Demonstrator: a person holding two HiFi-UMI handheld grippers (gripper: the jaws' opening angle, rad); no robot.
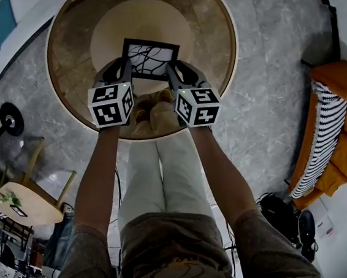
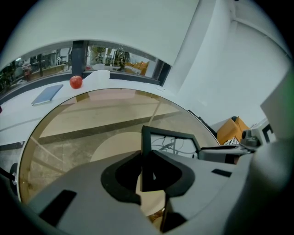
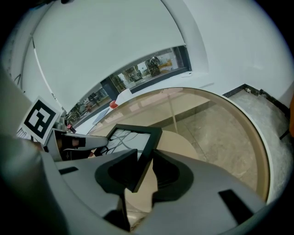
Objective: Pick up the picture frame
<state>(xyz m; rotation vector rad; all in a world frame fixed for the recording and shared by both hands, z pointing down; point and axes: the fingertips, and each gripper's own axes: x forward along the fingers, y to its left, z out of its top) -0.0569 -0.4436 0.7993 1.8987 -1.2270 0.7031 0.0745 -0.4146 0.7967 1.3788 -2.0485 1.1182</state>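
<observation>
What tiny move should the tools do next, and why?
Probably lift both straight up together: the left tool is clamped on the left edge of the picture frame, the right tool on its right edge, so an even rise should keep it level.

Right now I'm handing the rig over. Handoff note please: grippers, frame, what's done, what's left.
Left gripper: pads look closed on the left edge of the picture frame.
Right gripper: pads look closed on its right edge.
Frame: over the round glass table, near the person's edge; can't tell if it has been raised.
Done: both grips on.
Left: lift the frame, probably with both hands together, keeping it level.
</observation>
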